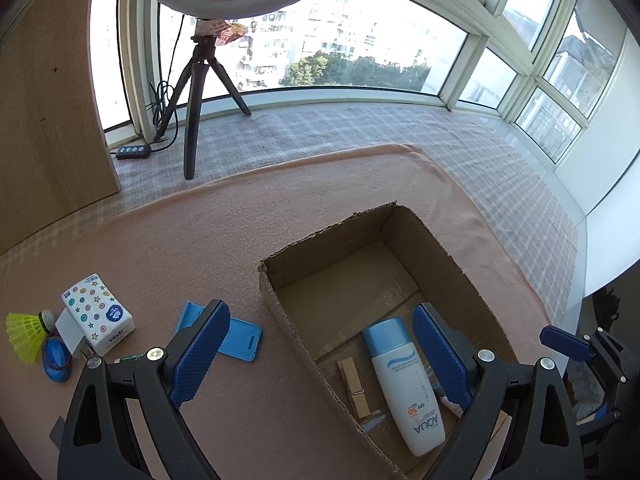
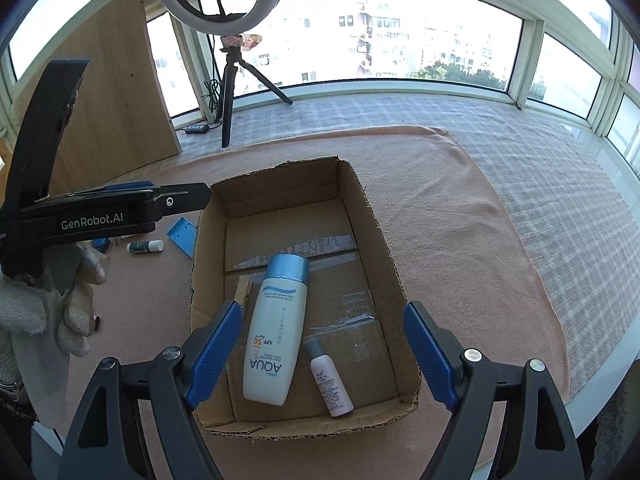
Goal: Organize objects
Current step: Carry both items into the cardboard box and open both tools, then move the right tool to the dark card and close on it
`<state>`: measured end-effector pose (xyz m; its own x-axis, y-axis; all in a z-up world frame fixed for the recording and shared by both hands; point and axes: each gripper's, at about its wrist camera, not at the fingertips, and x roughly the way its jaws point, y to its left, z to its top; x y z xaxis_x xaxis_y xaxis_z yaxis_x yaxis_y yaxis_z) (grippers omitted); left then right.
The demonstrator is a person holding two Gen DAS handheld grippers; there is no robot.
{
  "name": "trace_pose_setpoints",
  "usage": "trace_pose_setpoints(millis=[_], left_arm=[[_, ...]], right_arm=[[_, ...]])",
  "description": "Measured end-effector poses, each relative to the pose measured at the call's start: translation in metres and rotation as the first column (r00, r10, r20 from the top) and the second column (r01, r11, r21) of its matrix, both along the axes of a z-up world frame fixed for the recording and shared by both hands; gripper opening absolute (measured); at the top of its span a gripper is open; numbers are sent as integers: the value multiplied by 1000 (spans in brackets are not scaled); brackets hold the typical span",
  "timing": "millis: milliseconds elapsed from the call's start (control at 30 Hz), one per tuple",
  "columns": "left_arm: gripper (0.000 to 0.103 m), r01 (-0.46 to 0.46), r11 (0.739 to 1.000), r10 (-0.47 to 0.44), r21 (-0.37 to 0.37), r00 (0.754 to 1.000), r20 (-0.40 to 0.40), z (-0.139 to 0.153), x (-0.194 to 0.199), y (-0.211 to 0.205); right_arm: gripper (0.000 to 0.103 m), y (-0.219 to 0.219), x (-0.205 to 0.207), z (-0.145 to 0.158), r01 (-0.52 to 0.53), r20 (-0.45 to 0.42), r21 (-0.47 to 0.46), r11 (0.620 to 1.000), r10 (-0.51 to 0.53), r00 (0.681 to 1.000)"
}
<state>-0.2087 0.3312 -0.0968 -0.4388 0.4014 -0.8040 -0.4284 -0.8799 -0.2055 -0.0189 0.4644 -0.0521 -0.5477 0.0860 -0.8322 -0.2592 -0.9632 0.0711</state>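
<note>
Both hand-held grippers (image 1: pixel 320 356) (image 2: pixel 324 352) open, empty. Your next pick: tissue pack (image 1: pixel 97 312), light, squashy; pinch its long sides.

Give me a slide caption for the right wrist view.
Open right gripper above a cardboard box holding a sunscreen bottle, small bottle and clothespin.

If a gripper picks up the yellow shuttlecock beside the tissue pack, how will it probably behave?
The yellow shuttlecock with a white cork tip is probably very light: its skirt is thin open mesh. That skirt would likely flex or crush under a firm squeeze. Lying on its side on the peach cloth, it may roll in a curve if pushed.
</note>
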Motion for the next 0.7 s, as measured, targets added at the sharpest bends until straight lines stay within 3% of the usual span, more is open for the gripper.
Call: trace_pose_setpoints(millis=[400, 700], left_arm=[[95, -154, 988, 154, 1, 988, 12, 1, 20, -97], [95, -308, 951, 309, -20, 951, 27, -3, 52, -200]], right_arm=[[79, -37, -24, -5, -100, 7, -39, 994, 100, 995], [79, -89, -57, -9, -234, 15, -116, 965, 237, 971]])
